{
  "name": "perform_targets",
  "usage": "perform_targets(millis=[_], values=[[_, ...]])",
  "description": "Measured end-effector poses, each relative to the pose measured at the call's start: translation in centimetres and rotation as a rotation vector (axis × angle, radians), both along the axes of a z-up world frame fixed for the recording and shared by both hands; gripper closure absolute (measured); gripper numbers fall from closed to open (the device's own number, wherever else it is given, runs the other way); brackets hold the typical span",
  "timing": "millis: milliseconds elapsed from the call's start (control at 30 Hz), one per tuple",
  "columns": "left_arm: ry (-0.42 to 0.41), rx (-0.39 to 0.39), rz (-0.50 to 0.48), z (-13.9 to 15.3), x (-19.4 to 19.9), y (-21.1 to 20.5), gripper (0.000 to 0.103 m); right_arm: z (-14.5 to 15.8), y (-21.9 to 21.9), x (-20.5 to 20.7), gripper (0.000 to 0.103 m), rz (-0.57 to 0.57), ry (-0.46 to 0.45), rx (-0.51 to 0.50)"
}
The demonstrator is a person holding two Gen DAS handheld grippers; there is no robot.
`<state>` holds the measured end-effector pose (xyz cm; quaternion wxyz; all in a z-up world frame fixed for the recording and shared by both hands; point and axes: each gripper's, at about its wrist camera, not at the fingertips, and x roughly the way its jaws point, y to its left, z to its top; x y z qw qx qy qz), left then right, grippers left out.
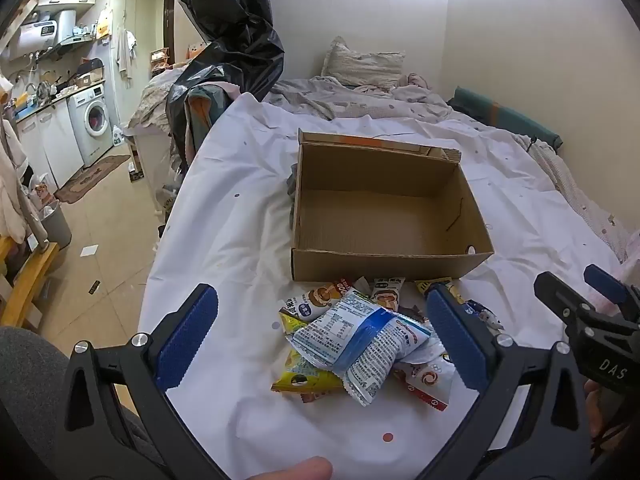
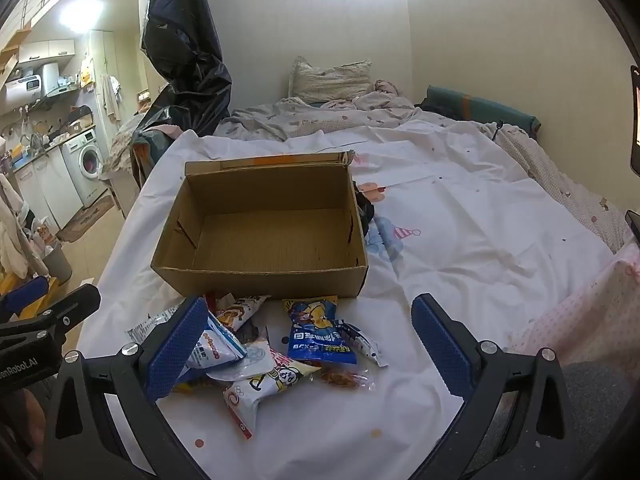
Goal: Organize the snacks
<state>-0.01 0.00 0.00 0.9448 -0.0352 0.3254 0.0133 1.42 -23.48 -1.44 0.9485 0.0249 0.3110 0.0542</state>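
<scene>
Since the box [image 1: 384,216] is bare inside in both views, I'd call the task not started: no snack is in it yet, and the whole pile [image 1: 360,340] still has to go in.

Layout: the box sits open-topped on the white sheet [image 1: 240,208] of the bed, back from the near edge. The pile lies on the sheet between the box's front wall and the near edge, top packets just touching or nearly touching that wall.

Left claw [image 1: 320,340]: jaws wide, nothing held, pile between its fingers but pads clear of it. Right claw [image 2: 316,352]: same, jaws wide, empty, hanging over the pile's right part.

View differences:
- Left wrist shows the white-and-blue packet [image 1: 360,340] on top with its printed back up, a yellow packet [image 1: 304,380] under it, and the right claw's body at the frame's right edge.
- Right wrist shows a blue packet [image 2: 320,332] lying flat and alone nearest the box's right front corner, plus a small clear wrapper [image 2: 344,380] with something orange-brown in it. Neither is clear in the left view, where the claw finger blocks that side.
- Right wrist also shows the cartoon print [image 2: 384,236] on the sheet right of the box; left view doesn't.
</scene>
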Motion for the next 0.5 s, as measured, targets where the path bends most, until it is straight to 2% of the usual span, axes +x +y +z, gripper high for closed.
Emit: perform_targets(millis=[500], values=[[-0.002,-0.002,-0.002,0.03,-0.03,0.01,0.000,-0.01,0.00,0.07,0.000,-0.001,-0.005,0.005]])
